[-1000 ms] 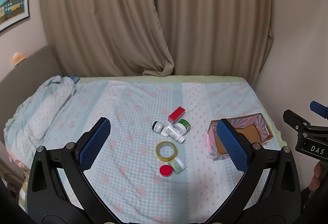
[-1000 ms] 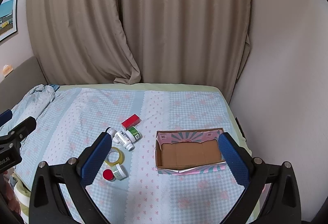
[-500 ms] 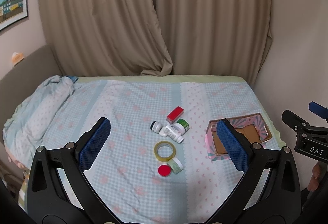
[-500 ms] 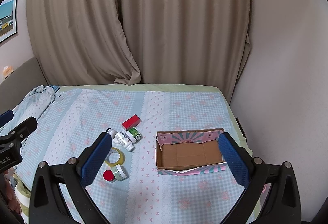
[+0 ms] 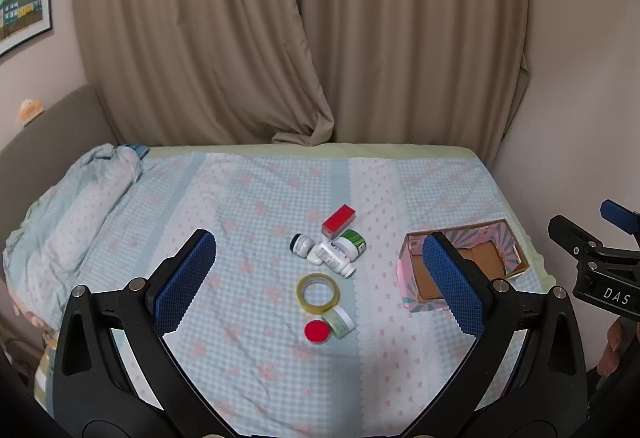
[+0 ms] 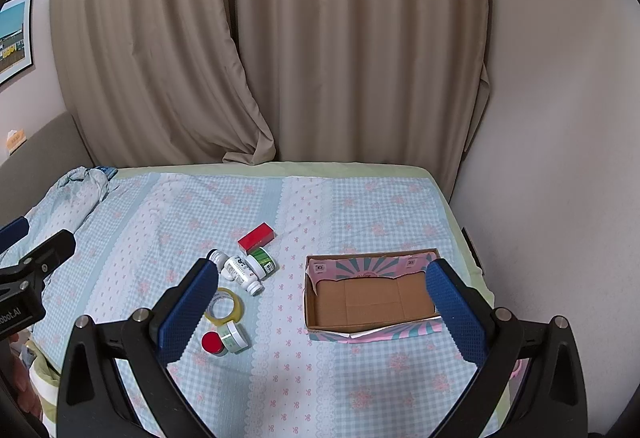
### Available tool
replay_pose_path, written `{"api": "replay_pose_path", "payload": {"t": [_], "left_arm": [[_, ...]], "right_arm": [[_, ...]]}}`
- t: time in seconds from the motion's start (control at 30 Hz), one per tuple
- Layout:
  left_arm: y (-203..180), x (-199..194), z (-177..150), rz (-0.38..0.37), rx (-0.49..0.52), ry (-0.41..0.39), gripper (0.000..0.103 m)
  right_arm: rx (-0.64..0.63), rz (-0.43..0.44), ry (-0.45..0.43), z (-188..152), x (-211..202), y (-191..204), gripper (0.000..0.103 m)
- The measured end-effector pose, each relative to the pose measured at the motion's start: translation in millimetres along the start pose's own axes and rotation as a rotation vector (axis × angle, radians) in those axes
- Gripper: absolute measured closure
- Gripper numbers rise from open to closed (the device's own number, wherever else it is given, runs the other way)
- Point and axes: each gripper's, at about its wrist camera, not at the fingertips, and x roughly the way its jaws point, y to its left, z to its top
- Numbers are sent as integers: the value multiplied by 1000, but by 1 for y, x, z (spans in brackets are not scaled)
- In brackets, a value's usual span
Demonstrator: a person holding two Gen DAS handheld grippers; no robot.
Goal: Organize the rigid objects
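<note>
- Left gripper point(image 5: 316, 278) hangs wide open and empty above the bed, the cluster of small containers lying straight ahead between its blue pads.
- Tape roll point(image 5: 318, 288) lies flat; the white pill bottle point(image 5: 334, 258) lies on its side, long axis slanting toward the box.
- Right gripper point(image 6: 316, 302), also spread wide and empty, frames the empty cardboard box point(image 6: 372, 326); the cluster sits to its left.
- Left hand looks nearer; nothing blocks the way.

Left claw point(image 5: 320, 278) spread wide, empty; right claw point(image 6: 320, 302) spread wide, empty.
</note>
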Motion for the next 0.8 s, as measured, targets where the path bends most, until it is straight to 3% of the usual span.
{"api": "replay_pose_path", "payload": {"t": [0.8], "left_arm": [[-1,0,-4,5,-8,-4,1]], "right_arm": [[2,4,-3,-2,0,1,0]]}}
